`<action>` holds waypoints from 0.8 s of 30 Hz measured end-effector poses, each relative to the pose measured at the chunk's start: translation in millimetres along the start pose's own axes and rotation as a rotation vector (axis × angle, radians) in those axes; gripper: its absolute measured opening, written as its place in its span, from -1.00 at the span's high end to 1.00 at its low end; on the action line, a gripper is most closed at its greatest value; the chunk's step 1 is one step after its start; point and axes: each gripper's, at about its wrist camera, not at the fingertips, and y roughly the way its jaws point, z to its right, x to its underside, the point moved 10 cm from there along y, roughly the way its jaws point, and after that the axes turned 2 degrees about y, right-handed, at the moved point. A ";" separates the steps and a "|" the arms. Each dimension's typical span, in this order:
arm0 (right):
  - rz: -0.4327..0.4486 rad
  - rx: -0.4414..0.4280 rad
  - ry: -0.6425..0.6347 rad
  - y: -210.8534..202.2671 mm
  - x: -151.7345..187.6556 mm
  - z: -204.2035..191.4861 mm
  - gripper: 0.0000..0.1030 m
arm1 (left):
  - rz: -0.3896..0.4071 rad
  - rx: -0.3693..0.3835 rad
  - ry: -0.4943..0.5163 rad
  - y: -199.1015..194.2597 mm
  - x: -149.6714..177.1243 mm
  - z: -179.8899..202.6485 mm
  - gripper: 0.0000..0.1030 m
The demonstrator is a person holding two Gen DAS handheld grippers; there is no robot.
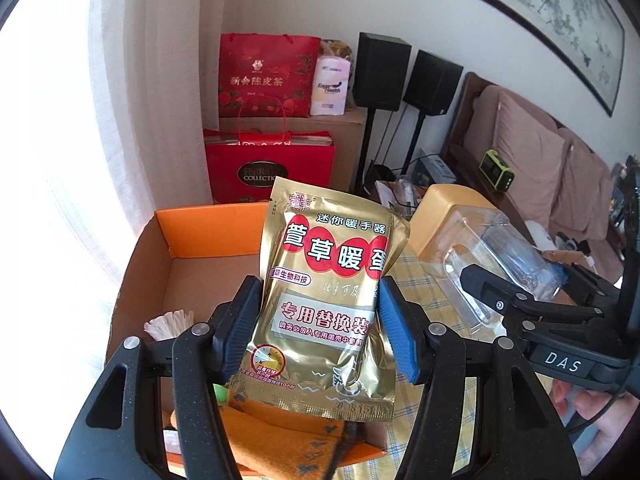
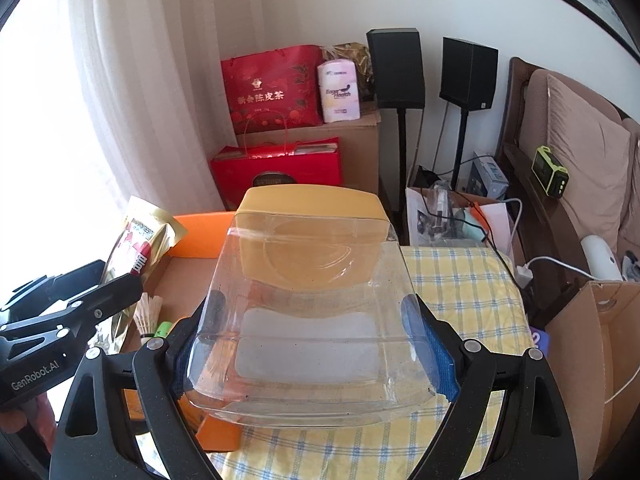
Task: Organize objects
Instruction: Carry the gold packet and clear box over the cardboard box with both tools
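Observation:
My left gripper [image 1: 316, 320] is shut on a gold foil pouch [image 1: 324, 296] with red and white print, held upright above an orange-lined cardboard box [image 1: 208, 232]. In the right wrist view the same pouch [image 2: 140, 248] shows at the left, clamped in the left gripper [image 2: 120, 284]. My right gripper [image 2: 316, 340] is shut on a clear plastic container with a yellow lid [image 2: 312, 296], held tilted over the yellow checked cloth [image 2: 460, 288]. The container [image 1: 492, 256] also appears at the right of the left wrist view.
The box holds a white shuttlecock [image 1: 170, 322], a green item [image 2: 164, 328] and orange cloth [image 1: 280, 428]. Red gift bags [image 2: 276, 84] stand on cardboard boxes by the curtain. Black speakers [image 2: 396, 68] on stands, a sofa with cushions [image 2: 580, 152] and an open carton [image 2: 600, 344] lie to the right.

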 end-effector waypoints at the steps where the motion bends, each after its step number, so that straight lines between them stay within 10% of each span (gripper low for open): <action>1: -0.002 -0.001 -0.005 2.9 -0.7 -4.6 -0.75 | -0.001 -0.007 -0.006 1.4 -0.1 -5.7 -0.10; 24: -0.092 -0.090 -0.044 90.5 -14.8 -87.0 -0.75 | -0.076 -0.120 -0.101 56.5 2.0 -108.4 -0.10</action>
